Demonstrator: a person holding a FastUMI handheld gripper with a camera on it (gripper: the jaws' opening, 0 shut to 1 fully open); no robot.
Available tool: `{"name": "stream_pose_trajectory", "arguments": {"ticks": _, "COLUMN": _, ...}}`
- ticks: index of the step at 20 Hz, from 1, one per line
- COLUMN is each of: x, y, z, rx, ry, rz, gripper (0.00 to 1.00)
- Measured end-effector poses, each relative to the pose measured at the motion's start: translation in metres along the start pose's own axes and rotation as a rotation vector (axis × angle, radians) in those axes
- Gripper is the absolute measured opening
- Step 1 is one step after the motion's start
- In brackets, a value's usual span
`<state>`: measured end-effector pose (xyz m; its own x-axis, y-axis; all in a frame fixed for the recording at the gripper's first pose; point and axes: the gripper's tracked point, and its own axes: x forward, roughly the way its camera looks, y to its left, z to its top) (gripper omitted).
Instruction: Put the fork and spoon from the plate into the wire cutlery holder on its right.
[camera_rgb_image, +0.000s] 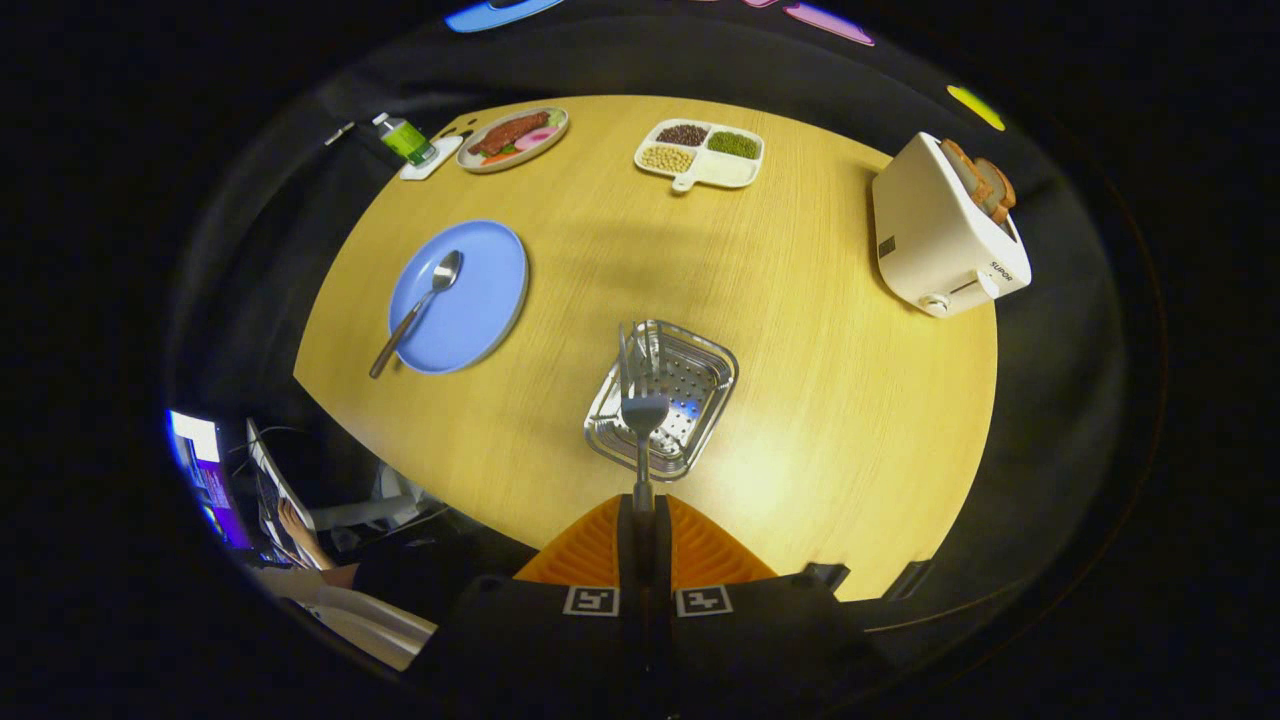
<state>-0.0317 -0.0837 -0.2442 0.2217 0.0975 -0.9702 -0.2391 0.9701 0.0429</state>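
My gripper is shut on the handle of a metal fork, which points forward with its tines over the wire cutlery holder. The holder stands on the wooden table just ahead of my fingers, seen from above. To its left lies a blue plate with a metal spoon on it, the bowl on the plate and the handle reaching over the near rim.
A white toaster with bread slices stands far right. A divided white tray of beans, a plate of food and a green bottle sit along the far edge. A person's hand rests at a keyboard below the table's left corner.
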Motion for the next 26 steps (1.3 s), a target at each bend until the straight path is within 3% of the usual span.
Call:
{"name": "stream_pose_trajectory", "arguments": {"ticks": 9, "x": 0.035, "y": -0.014, "z": 0.002, "rx": -0.092, "ry": 0.261, "rz": 0.022, "gripper": 0.06}}
{"name": "stream_pose_trajectory", "arguments": {"ticks": 13, "x": 0.042, "y": -0.016, "z": 0.007, "rx": -0.098, "ry": 0.294, "rz": 0.013, "gripper": 0.06}}
{"name": "stream_pose_trajectory", "arguments": {"ticks": 17, "x": 0.040, "y": -0.019, "z": 0.011, "rx": -0.077, "ry": 0.291, "rz": 0.011, "gripper": 0.13}}
{"name": "stream_pose_trajectory", "arguments": {"ticks": 21, "x": 0.030, "y": -0.019, "z": 0.020, "rx": -0.068, "ry": 0.217, "rz": 0.011, "gripper": 0.37}}
{"name": "stream_pose_trajectory", "arguments": {"ticks": 22, "x": 0.027, "y": -0.018, "z": 0.023, "rx": -0.064, "ry": 0.196, "rz": 0.016, "gripper": 0.57}}
{"name": "stream_pose_trajectory", "arguments": {"ticks": 24, "x": 0.015, "y": -0.008, "z": 0.029, "rx": -0.032, "ry": 0.141, "rz": 0.048, "gripper": 0.82}}
{"name": "stream_pose_trajectory", "arguments": {"ticks": 26, "x": 0.003, "y": 0.004, "z": 0.039, "rx": 0.018, "ry": 0.066, "rz": 0.086, "gripper": 0.91}}
